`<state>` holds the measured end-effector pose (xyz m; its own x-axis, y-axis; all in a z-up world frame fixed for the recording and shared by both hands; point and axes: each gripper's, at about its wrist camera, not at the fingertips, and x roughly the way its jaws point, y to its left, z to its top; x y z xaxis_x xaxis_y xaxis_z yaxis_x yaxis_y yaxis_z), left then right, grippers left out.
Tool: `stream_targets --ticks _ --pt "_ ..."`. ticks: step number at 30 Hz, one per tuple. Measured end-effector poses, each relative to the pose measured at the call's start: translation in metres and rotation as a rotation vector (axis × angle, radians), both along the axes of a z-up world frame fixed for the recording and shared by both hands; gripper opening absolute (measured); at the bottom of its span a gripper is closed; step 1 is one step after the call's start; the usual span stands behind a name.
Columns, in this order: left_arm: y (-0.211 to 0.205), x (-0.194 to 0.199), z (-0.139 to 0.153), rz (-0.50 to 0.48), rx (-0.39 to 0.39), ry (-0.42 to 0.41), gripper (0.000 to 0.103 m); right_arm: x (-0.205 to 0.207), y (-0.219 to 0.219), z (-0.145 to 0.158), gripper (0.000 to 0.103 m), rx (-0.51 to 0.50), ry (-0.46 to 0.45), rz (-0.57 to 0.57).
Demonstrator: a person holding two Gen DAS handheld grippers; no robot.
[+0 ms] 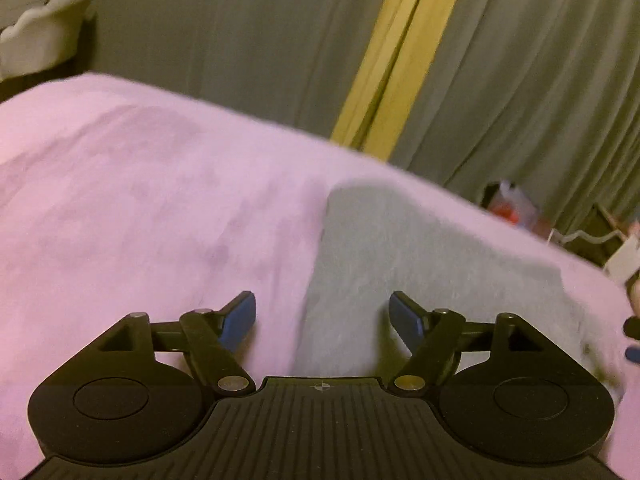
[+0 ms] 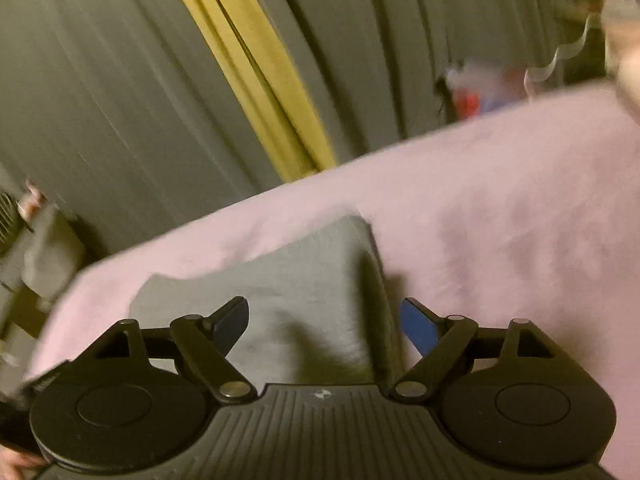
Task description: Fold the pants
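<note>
Your left gripper [image 1: 322,322] fingers are spread above the grey pants [image 1: 420,272] folded on the pink bed [image 1: 140,200]. Your right gripper [image 2: 325,326] fingers, also spread, straddle the pants' [image 2: 288,280] right edge; only this view shows it.

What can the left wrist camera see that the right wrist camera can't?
Only the left wrist view shows a pale scalloped cushion at top left. Only the right wrist view shows a grey boxy object past the bed's left edge. Both show the grey pants on the pink blanket, grey curtains with a yellow strip, and open grippers: left gripper, right gripper.
</note>
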<state>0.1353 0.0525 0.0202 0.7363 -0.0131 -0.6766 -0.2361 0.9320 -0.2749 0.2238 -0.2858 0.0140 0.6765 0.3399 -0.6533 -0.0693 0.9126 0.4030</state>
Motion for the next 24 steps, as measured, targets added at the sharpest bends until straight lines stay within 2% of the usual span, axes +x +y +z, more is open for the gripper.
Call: stream_targets --ticks 4,5,7,8,10,12,13,15,16,18,21,24 --pt "-0.017 -0.009 -0.006 -0.061 -0.008 0.059 0.088 -0.034 0.010 -0.022 0.089 -0.001 -0.006 0.071" --pt "-0.021 -0.010 -0.007 -0.074 0.004 0.069 0.091 -0.038 0.015 -0.030 0.092 -0.037 0.018 0.081" --pt "-0.037 -0.007 -0.014 -0.073 0.061 0.118 0.094 -0.037 0.031 -0.048 0.098 -0.195 0.095 0.065" --pt "-0.036 -0.009 -0.019 -0.056 0.116 0.143 0.095 -0.033 0.029 -0.052 0.099 -0.198 0.127 0.061" --pt "-0.038 -0.016 -0.021 -0.023 0.171 0.132 0.099 -0.028 0.021 -0.049 0.099 -0.147 0.120 0.035" --pt "-0.044 -0.026 -0.010 0.023 0.225 0.107 0.096 -0.034 0.020 -0.046 0.099 -0.166 0.102 0.024" --pt "-0.047 -0.035 -0.003 0.023 0.241 0.060 0.096 -0.039 0.021 -0.045 0.099 -0.179 0.081 0.026" --pt "-0.052 -0.051 0.008 -0.030 0.218 -0.013 0.096 -0.052 0.027 -0.035 0.099 -0.208 0.029 0.032" --pt "-0.054 -0.055 0.010 -0.047 0.209 -0.022 0.097 -0.055 0.026 -0.032 0.099 -0.206 0.013 0.031" --pt "-0.060 -0.058 0.005 -0.068 0.232 0.022 0.097 -0.056 0.026 -0.029 0.099 -0.212 0.011 0.009" --pt "-0.061 -0.049 -0.014 -0.051 0.291 0.109 0.100 -0.048 0.025 -0.036 0.099 -0.239 0.071 -0.023" --pt "-0.053 -0.051 -0.014 0.008 0.256 0.110 0.101 -0.048 0.028 -0.036 0.099 -0.261 0.064 -0.023"
